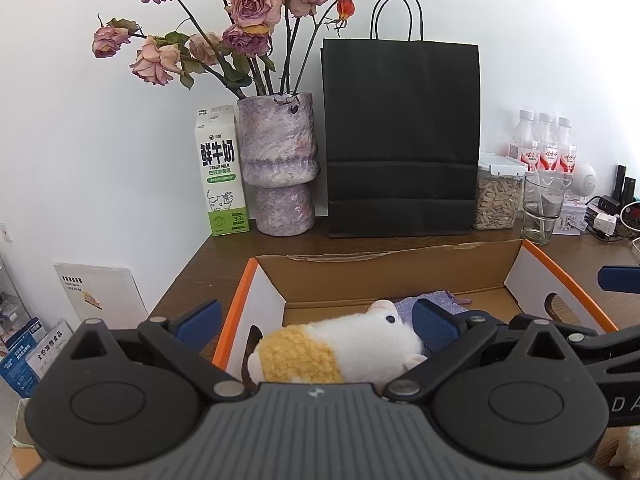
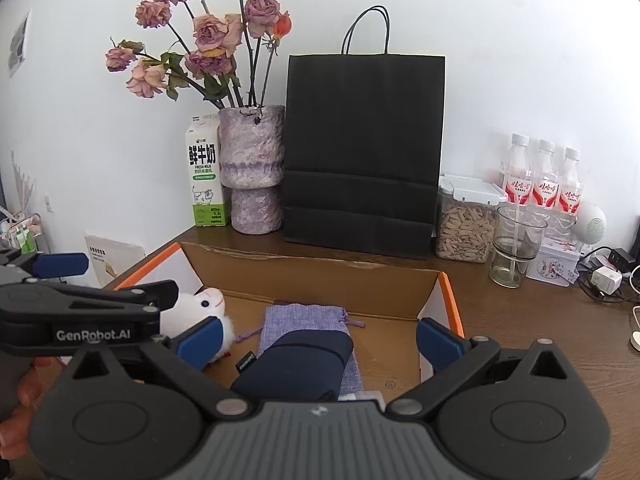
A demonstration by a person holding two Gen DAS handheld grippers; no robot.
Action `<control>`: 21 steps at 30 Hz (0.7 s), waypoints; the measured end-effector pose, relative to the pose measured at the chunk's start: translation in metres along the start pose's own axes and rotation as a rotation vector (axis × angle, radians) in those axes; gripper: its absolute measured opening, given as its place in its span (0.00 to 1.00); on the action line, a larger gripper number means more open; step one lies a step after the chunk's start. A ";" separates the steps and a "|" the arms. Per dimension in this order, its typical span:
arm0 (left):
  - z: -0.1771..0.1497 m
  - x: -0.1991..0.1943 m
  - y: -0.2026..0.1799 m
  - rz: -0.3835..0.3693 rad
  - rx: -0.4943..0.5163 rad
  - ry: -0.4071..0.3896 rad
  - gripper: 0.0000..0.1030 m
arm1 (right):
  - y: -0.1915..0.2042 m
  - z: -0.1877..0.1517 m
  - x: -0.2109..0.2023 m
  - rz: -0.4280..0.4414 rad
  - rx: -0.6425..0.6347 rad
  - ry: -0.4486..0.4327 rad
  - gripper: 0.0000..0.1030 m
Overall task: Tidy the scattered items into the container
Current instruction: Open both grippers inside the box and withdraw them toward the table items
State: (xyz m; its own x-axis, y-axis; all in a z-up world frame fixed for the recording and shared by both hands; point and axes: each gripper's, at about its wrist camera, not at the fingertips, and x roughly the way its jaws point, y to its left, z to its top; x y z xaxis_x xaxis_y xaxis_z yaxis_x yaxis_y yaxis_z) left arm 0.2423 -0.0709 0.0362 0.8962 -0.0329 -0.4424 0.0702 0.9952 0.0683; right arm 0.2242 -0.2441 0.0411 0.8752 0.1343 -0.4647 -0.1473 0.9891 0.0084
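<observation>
With both tools standing wide open over an orange-edged cardboard box (image 1: 532, 276), the release step looks all but finished, and nothing is held in either. The left tool (image 1: 316, 318) straddles a white-and-yellow plush toy (image 1: 332, 344) lying inside the box near its left wall, pads clear of the fur on both sides. The right tool (image 2: 320, 338) hovers over a navy pouch (image 2: 304, 364) resting on a lilac fabric bag (image 2: 304, 316) on the box floor, its blue pads well apart from the pouch.

Done well, the next move would be a straight lift back and upward, jaws kept wide so no pad snags fur or drawstring. The two tools sit close together, the left one crossing the right camera's lower-left corner, so one should probably withdraw first.

The box's near rim is hidden beneath the tools. Its far wall stands just short of a black paper bag (image 1: 400, 136), a vase (image 1: 280, 168) of dried roses and a drinking glass (image 2: 516, 244), leaving little forward room on the surface (image 2: 540, 320); open room lies toward the person.
</observation>
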 end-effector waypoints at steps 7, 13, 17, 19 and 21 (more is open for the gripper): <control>-0.002 -0.019 0.010 -0.002 -0.035 -0.015 1.00 | 0.006 0.000 -0.016 -0.014 -0.042 -0.036 1.00; -0.003 -0.043 0.017 0.015 -0.054 -0.036 1.00 | 0.011 -0.002 -0.040 -0.008 -0.059 -0.068 1.00; -0.006 -0.064 0.020 0.024 -0.071 -0.052 1.00 | 0.013 -0.007 -0.061 -0.011 -0.062 -0.092 1.00; -0.009 -0.075 0.021 0.025 -0.070 -0.056 1.00 | 0.014 -0.011 -0.071 -0.007 -0.060 -0.099 1.00; -0.013 -0.085 0.020 0.027 -0.068 -0.059 1.00 | 0.014 -0.017 -0.081 -0.001 -0.057 -0.101 1.00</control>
State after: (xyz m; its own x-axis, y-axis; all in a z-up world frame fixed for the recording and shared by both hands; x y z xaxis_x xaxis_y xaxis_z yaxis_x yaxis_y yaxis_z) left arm 0.1619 -0.0469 0.0639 0.9217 -0.0098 -0.3878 0.0179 0.9997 0.0173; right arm 0.1437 -0.2425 0.0642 0.9170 0.1412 -0.3731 -0.1693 0.9846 -0.0435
